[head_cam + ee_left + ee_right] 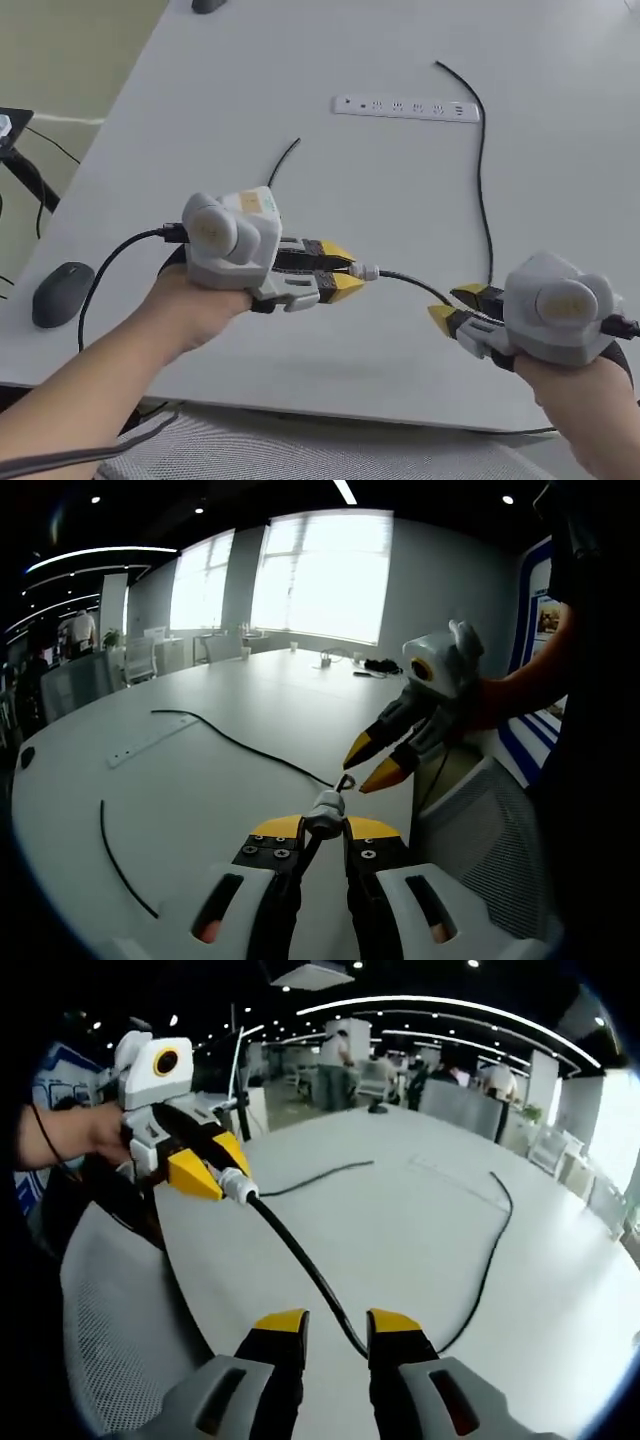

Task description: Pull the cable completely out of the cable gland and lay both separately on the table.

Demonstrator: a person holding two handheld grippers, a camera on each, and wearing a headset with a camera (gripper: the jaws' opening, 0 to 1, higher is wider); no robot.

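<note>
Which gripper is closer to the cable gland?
Left. The left gripper grips the cable gland at its tips; the right gripper sits apart, down the cable, jaws straddling it.

A person's left hand (pixel 185 300) is holding the left gripper (pixel 351 272) level, its jaws pinching the cable gland (pixel 367 271); the right hand (pixel 580 385) is aiming the right gripper (pixel 449 302) toward it, jaws parted.

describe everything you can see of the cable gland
The cable gland is a small whitish fitting, plastic by its look, short and rounded. It lies roughly level, pinched between the yellow jaw tips of the left tool, held above the table. The black cable runs out of its free end toward the open right tool, not yet pulled free.
</note>
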